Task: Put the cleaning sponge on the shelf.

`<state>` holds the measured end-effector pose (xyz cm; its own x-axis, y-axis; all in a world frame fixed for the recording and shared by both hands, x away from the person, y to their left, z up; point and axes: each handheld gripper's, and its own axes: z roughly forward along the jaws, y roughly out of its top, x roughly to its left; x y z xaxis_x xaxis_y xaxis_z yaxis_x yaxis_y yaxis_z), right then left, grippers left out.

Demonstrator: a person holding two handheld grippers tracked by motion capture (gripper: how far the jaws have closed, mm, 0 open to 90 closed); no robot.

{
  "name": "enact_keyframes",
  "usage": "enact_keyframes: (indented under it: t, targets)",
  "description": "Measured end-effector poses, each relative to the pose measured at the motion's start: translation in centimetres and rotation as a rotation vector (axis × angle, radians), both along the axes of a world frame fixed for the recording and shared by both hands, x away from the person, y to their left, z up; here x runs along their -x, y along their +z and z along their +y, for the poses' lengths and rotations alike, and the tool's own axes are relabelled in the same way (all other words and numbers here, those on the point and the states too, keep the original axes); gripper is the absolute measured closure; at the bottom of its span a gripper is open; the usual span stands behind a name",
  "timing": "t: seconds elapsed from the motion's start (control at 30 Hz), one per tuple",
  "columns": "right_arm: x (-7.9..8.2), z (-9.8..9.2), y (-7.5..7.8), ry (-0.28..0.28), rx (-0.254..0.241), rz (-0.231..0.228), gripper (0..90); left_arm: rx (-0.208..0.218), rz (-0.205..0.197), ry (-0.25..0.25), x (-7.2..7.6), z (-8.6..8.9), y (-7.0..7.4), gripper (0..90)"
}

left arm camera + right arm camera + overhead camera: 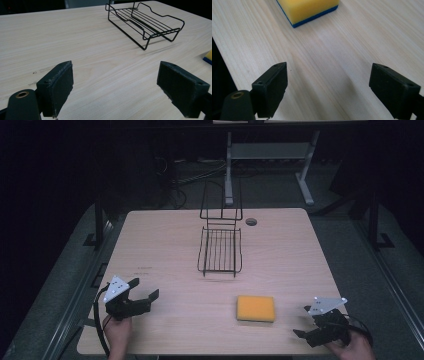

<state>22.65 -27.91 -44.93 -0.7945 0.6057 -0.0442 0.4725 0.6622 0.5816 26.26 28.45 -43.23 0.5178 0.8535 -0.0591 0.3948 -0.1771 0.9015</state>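
The sponge [255, 308], a yellow block with a thin blue underside, is lying flat on the wooden table [170, 240], nearer the right gripper [310, 325] and well apart from the wire rack [220, 251]. It is judged to be light, soft and compressible, so its opposite side faces are being considered as the hold. The right gripper's jaws are being held wide apart, empty; the left gripper [145, 292] likewise.
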Motion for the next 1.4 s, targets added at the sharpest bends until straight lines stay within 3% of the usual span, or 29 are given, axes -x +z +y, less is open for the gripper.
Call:
enact_keyframes:
  t: [0.23, 0.53, 0.8, 1.1, 1.4]
  targets:
    - [-0.2, 0.5, 0.4, 0.019, 0.003, 0.021, 14.4, -0.009, 0.0, -0.006, -0.1, 0.0, -0.1, 13.0]
    - [-0.6, 2.0, 1.7, 0.07, 0.05, 0.031, 14.4, -0.003, -0.005, -0.004, 0.1, 0.0, 0.0, 13.0]
    - [-2.1, 4.6, 2.3, 0.154, 0.108, 0.061, 14.5, 0.002, -0.005, -0.001, -0.1, 0.2, 0.0, 12.9]
    - [-3.5, 6.9, 3.5, 0.218, 0.148, 0.069, 15.0, 0.011, -0.009, 0.004, -0.1, 0.5, 0.0, 13.0]
    - [-4.8, 8.7, 3.7, 0.274, 0.187, 0.096, 14.6, 0.015, -0.005, 0.004, -0.1, 0.5, 0.0, 13.0]
